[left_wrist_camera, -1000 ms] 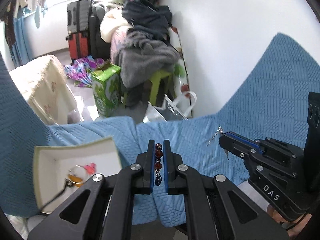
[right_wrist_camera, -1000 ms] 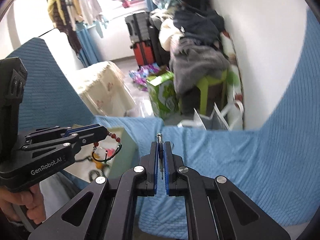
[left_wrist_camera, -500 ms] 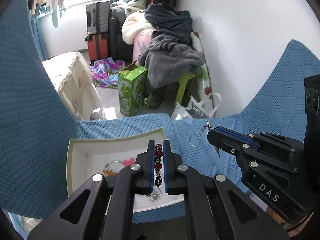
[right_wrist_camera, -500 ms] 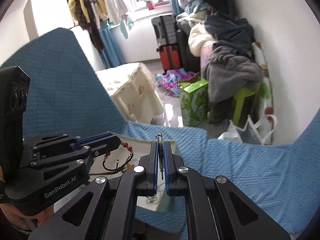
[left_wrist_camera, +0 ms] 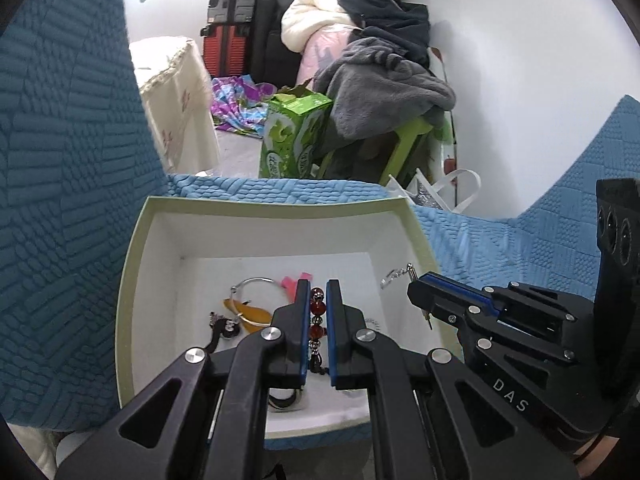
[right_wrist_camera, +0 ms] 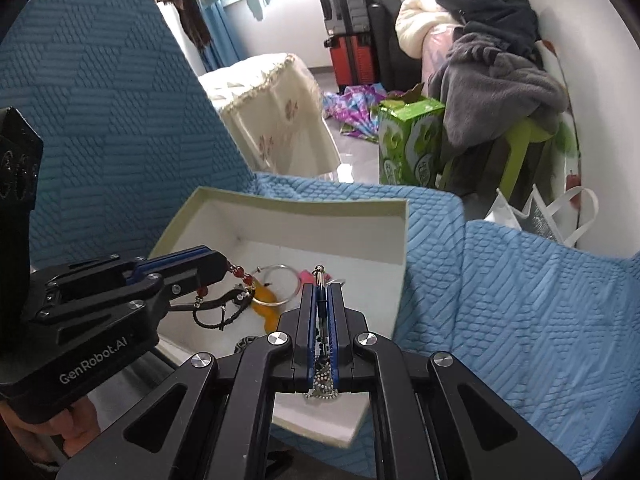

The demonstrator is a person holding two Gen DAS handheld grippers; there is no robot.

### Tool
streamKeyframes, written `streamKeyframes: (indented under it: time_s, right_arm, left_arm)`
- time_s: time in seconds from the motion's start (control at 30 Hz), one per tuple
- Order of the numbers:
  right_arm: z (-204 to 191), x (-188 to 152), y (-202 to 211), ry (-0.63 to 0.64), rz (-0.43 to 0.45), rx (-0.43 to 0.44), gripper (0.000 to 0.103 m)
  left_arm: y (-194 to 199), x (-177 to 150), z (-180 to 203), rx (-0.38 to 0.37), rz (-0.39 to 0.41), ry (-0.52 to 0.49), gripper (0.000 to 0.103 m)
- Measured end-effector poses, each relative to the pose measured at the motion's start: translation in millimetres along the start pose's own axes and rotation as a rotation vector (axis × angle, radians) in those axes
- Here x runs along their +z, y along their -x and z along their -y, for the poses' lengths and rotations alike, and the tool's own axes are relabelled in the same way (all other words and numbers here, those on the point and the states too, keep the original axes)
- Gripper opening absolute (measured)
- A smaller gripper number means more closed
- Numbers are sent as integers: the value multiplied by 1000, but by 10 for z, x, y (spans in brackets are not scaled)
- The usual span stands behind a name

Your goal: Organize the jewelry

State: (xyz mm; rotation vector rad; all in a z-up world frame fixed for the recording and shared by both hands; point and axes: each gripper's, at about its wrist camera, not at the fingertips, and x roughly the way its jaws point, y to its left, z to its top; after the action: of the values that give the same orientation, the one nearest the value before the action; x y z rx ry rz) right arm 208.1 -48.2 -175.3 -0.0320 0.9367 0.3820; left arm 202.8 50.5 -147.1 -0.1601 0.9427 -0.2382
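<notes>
The left gripper (left_wrist_camera: 318, 308) has its jaws clamped on a red bead bracelet (left_wrist_camera: 316, 312) above the white box (left_wrist_camera: 132, 280); the right gripper (right_wrist_camera: 324, 300) pinches a silver chain (right_wrist_camera: 322, 388) over its near right corner. Inside lie a metal ring (left_wrist_camera: 256, 282), a yellow piece (left_wrist_camera: 252, 314) and a pink bit, partly hidden. Blue textured cloth (right_wrist_camera: 520, 300) covers the surface; beyond stand a green carton (right_wrist_camera: 408, 140) and suitcases (right_wrist_camera: 352, 32)
</notes>
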Motion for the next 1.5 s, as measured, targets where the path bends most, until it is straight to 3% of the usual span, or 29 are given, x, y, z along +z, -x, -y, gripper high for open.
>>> streamKeyframes:
  time_s: [0.23, 0.33, 0.4, 0.57, 0.77, 0.9, 1.13, 1.3, 1.5]
  right_arm:
    - [-22, -19, -176, -3, -36, 5, 4]
    - [-23, -3, -146, -3, -37, 2, 12]
    - [0, 20, -56, -17, -20, 7, 22]
    - [35, 160, 286, -31, 38, -6, 23]
    - [22, 373, 881, -28, 146, -18, 24]
    - [-54, 469, 1371, -5, 237, -12, 24]
    - [-165, 346, 1908, 13, 334, -14, 24]
    - [-169, 64, 2063, -11, 346, -42, 25]
    - [-180, -189, 2168, -12, 315, -53, 28]
  left_arm:
    - [-28, -36, -119, -2, -12, 15, 7]
    - [69, -7, -108, 9, 11, 15, 7]
    - [184, 30, -79, 19, 24, 7, 7]
    - [517, 138, 32, 18, 67, -8, 9]
    - [1037, 303, 194, 41, 156, -32, 34]
    - [1423, 348, 282, 48, 212, -26, 41]
    - [1887, 281, 435, 35, 284, -51, 51]
    - [2090, 179, 553, 30, 344, -69, 65]
    - [2063, 11, 592, 77, 328, -73, 81]
